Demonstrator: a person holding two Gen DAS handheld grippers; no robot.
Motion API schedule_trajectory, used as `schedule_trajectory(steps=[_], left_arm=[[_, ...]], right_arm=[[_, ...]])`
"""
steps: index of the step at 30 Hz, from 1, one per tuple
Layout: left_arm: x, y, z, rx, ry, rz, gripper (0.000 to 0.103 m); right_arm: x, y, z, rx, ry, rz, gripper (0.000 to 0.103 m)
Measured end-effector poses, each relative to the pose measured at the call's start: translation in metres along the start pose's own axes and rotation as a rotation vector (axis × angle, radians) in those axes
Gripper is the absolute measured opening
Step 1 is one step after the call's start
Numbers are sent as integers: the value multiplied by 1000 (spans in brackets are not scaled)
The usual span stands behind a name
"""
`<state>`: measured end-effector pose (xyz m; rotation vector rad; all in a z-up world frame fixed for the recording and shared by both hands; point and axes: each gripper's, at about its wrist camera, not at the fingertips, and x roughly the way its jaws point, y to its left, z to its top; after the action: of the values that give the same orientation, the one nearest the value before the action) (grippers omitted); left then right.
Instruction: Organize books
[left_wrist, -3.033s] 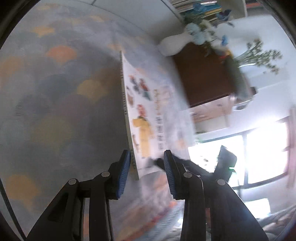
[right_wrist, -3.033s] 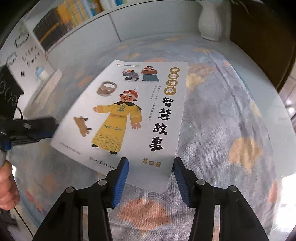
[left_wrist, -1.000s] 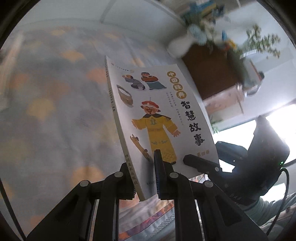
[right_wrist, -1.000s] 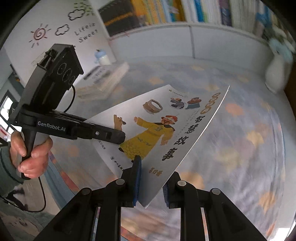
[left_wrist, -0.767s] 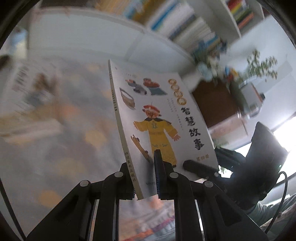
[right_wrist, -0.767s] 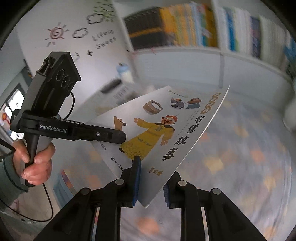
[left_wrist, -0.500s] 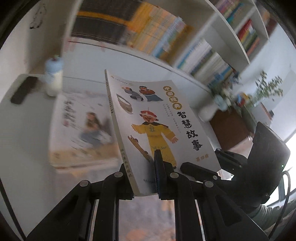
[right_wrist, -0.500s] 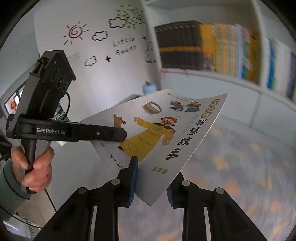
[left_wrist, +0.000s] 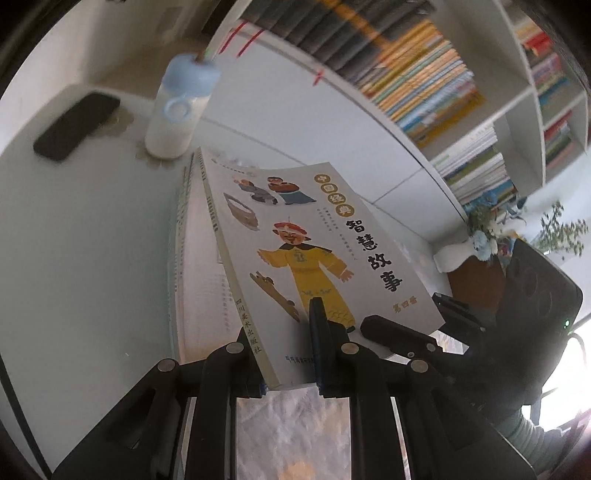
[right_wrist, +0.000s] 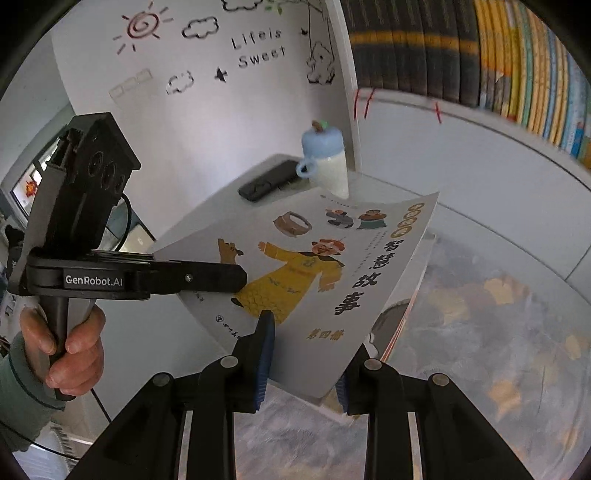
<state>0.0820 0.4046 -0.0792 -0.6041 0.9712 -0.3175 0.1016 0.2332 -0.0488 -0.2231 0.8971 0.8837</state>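
Observation:
A thin white picture book (left_wrist: 314, 258) with a yellow-robed figure on its cover hangs tilted in the air between both grippers. My left gripper (left_wrist: 280, 332) is shut on its near spine corner. My right gripper (right_wrist: 303, 354) holds the lower edge by the other corner, where the book (right_wrist: 314, 266) slants across slightly parted jaws and touches both pads. Just under the book lies a stack of books (left_wrist: 192, 258), whose red-edged side (right_wrist: 402, 314) shows in the right wrist view. There the left gripper (right_wrist: 221, 277) reaches in from the left, held by a hand (right_wrist: 74, 347).
The stack rests on a white table (left_wrist: 74, 240) with a blue-capped bottle (left_wrist: 177, 110) and a black phone (left_wrist: 75, 125) at its far end. A full bookshelf (left_wrist: 424, 85) runs behind. A patterned cloth (right_wrist: 480, 314) spreads to the right, and a white vase (left_wrist: 461, 254) stands farther off.
Both grippers have swung the book from over the patterned cloth to above the stack on the white table. The right jaws stand a little wider than a second ago.

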Motion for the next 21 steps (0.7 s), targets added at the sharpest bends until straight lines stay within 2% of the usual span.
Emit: schedule_trajectory(steps=[4,9,14,18,21], left_arm=[[10,9,-1,-17,6,-27,13],[20,17,-12,-63,28,-56,13],[23,25,-14,-83,41,-23,15],[17,31,-21,-91,52,38,17],[7,35,-31,-115,44,44,19]], right_arm=[[16,-7,0,23,19,-14,27],[31,-23,-1,86,41,10,27],[45,-26,-8,115,71,19,27],[53,-29,-12,161,88,39,28],[56,-37,-15,199,107,40,28]])
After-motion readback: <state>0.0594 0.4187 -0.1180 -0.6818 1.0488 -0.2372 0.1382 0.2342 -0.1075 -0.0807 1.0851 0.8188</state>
